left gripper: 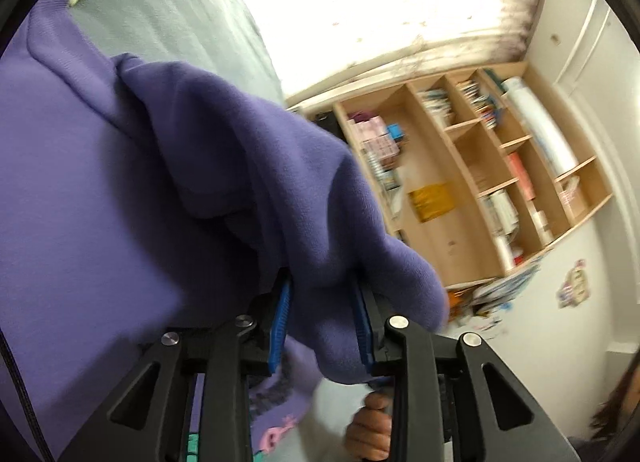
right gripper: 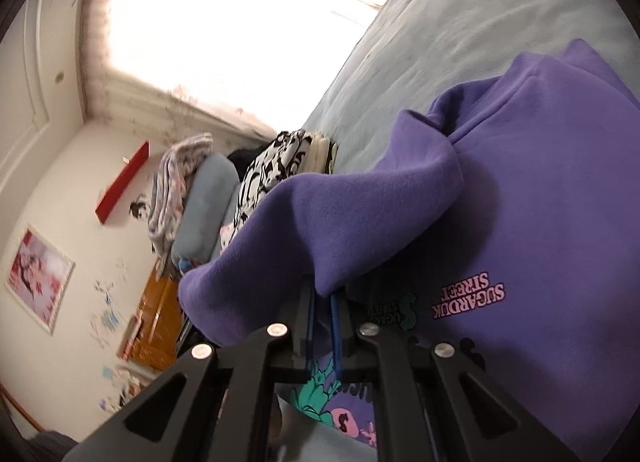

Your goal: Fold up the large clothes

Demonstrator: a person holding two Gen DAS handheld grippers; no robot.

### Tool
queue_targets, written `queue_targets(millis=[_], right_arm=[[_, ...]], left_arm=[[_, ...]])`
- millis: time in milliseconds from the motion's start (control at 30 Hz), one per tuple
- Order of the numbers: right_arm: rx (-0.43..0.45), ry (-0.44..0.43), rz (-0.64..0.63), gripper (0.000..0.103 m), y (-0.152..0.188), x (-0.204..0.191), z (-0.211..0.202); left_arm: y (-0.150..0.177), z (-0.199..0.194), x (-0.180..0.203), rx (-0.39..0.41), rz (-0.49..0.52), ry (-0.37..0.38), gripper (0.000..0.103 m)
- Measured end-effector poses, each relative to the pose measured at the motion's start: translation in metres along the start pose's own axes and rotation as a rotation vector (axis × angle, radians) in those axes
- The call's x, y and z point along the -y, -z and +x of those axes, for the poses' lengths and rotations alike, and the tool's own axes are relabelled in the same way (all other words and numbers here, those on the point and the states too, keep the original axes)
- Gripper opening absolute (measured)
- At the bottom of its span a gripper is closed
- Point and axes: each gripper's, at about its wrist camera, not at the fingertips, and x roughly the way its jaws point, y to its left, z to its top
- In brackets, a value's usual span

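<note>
— How do the claws stand?

— The right gripper [right gripper: 323,306] is pinched tight on a fold of the purple sweatshirt [right gripper: 540,229]; the left gripper [left gripper: 322,322] is partly parted, a bunched purple fold between its blue pads [left gripper: 282,316].

— And the garment?

— Spread on the pale blue bed [right gripper: 460,9], print side up; a wooden shelf [left gripper: 472,181] stands beyond.

The sweatshirt [right gripper: 540,221] lies on the bed [right gripper: 440,21], folded clothes [right gripper: 280,169] behind it.
</note>
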Motion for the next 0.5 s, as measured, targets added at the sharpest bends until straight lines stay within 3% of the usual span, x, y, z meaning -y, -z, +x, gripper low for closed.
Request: queue_targets(millis=[100, 167, 267, 333, 367, 500], right_arm=[[0.011, 0.0, 0.031, 0.006, 0.0, 0.003, -0.003], [0.007, 0.0, 0.045, 0.006, 0.0, 0.007, -0.003], [-0.008, 0.017, 0.049, 0.006, 0.002, 0.012, -0.002], [-0.01, 0.025, 0.053, 0.006, 0.003, 0.013, 0.001], [-0.01, 0.022, 0.057, 0.006, 0.003, 0.014, 0.002], [-0.001, 0.005, 0.069, 0.006, 0.003, 0.016, -0.004]], left_arm=[[-0.001, -0.004, 0.005, 0.029, 0.001, 0.082, 0.04], [0.0, -0.009, 0.008, 0.041, 0.016, 0.086, 0.049], [-0.004, -0.007, 0.011, 0.041, 0.017, 0.047, 0.049], [-0.006, -0.009, 0.008, 0.046, 0.022, -0.004, 0.038], [-0.007, -0.011, 0.006, 0.043, 0.017, -0.005, 0.032], [-0.008, -0.02, 0.005, 0.052, -0.002, 0.01, 0.032]])
